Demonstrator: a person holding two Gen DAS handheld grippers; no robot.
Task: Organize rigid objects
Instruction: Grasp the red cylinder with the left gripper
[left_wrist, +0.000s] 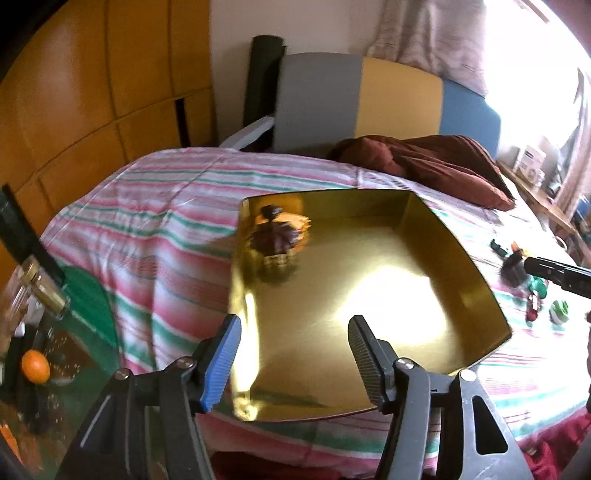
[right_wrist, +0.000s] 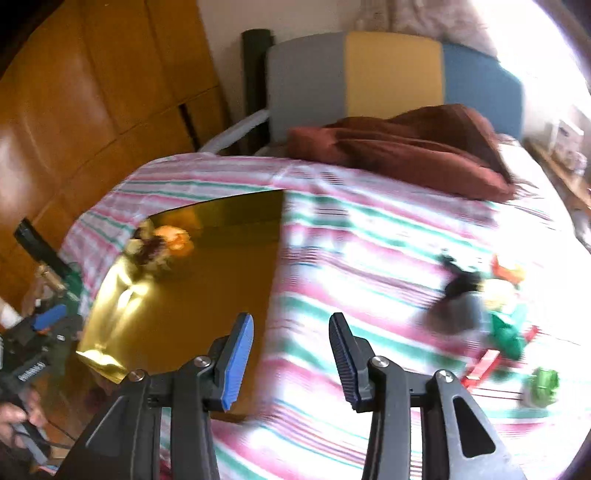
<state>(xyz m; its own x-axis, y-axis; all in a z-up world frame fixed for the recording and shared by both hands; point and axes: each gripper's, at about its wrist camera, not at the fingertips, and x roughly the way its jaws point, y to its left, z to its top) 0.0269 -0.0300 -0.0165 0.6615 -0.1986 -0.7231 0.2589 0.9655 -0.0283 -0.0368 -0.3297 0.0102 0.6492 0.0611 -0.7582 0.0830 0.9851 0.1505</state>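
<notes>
On the striped bedspread (left_wrist: 159, 229), both hand-held grippers (left_wrist: 293, 354) (right_wrist: 291, 360) gape empty; gold tray (left_wrist: 369, 266) unlabelled.

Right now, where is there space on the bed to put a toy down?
Inside the gold tray, which looks bare. Also the striped bedspread between the tray and the brown blanket. It is crowded on the right, where the pile of small toys lies.

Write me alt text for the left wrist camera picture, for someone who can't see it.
An open left gripper hovers over a shiny gold tray that lies empty on a bed with a striped sheet. Small toys are scattered on the sheet to the tray's right, and a dark red pillow lies beyond it.
</notes>
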